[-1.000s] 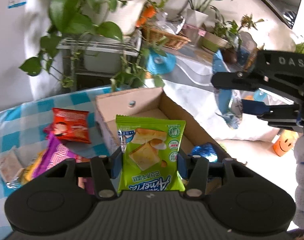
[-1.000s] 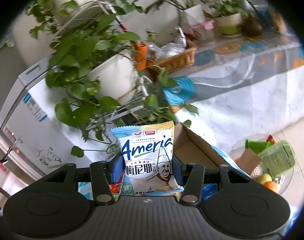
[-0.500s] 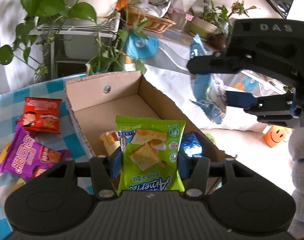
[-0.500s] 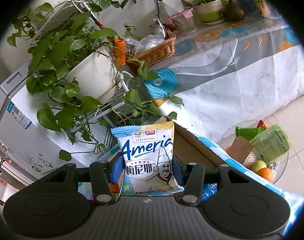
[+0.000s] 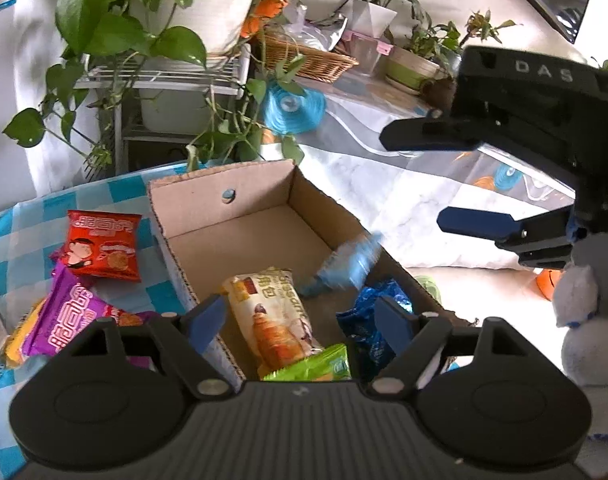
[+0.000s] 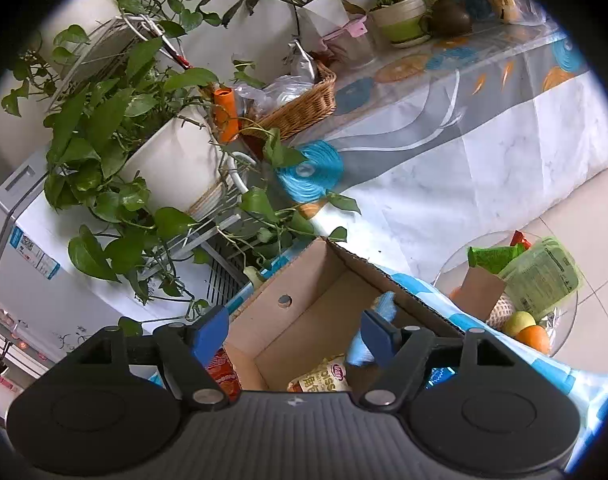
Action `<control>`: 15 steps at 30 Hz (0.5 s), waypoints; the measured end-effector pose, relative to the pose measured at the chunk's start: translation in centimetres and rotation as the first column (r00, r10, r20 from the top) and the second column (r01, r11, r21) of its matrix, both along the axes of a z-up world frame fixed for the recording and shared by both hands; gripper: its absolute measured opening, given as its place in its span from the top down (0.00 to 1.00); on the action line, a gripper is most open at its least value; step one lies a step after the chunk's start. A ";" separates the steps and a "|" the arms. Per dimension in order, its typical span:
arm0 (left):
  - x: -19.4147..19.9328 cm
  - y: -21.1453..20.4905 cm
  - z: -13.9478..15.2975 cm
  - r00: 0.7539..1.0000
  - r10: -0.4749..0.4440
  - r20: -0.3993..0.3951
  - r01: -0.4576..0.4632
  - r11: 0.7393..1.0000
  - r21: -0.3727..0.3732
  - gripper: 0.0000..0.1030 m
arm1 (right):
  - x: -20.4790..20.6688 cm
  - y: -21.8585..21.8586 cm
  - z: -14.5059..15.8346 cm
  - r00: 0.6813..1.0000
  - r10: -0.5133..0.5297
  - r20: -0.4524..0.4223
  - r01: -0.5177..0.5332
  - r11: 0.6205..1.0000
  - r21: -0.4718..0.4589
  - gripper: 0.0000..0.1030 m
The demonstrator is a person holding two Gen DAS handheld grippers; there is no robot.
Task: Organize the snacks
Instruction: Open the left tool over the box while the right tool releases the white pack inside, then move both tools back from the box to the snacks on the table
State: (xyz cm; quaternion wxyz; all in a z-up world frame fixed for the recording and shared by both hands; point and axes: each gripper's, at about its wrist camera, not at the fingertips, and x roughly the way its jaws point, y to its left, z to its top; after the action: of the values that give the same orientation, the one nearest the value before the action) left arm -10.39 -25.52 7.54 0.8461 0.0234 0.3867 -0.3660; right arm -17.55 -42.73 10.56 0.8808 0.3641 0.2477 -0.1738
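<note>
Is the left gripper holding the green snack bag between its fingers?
No, the left gripper is open and empty, and the green snack bag lies below it in the cardboard box.

Cardboard box (image 5: 239, 200) open; croissant pack (image 5: 271, 312), green pack (image 5: 316, 366), blue pack (image 5: 368, 316) inside.

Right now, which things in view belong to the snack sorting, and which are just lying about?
Job: brown cardboard box; cream croissant packet, green packet, blue foil packet inside; red packet, purple packet outside.
Lying about: woven wicker basket; white plant pot; round glass table.
</note>
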 end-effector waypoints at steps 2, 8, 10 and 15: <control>0.2 0.5 0.2 1.000 0.009 0.001 -0.009 1.000 0.001 0.20 | 0.1 0.2 0.0 1.000 0.008 0.000 -0.008 1.000 -0.001 0.21; 1.3 3.2 0.8 0.999 0.049 0.005 -0.049 0.999 0.005 0.20 | 0.8 0.9 -0.2 0.999 0.042 -0.004 -0.042 0.999 -0.006 0.20; 1.9 4.3 1.0 0.998 0.066 0.010 -0.066 0.998 0.017 0.20 | 1.2 1.3 -0.3 0.998 0.064 -0.006 -0.064 0.998 -0.006 0.20; 3.7 7.3 1.6 0.993 0.115 0.033 -0.116 0.993 0.028 0.19 | 2.3 2.7 -0.2 0.993 0.115 -0.014 -0.116 0.993 -0.029 0.20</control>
State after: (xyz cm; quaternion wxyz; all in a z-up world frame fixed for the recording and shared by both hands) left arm -6.68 -18.20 9.19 0.8714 0.0194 0.3794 -0.3104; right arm -15.23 -40.06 10.32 0.8932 0.3351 0.2710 -0.1283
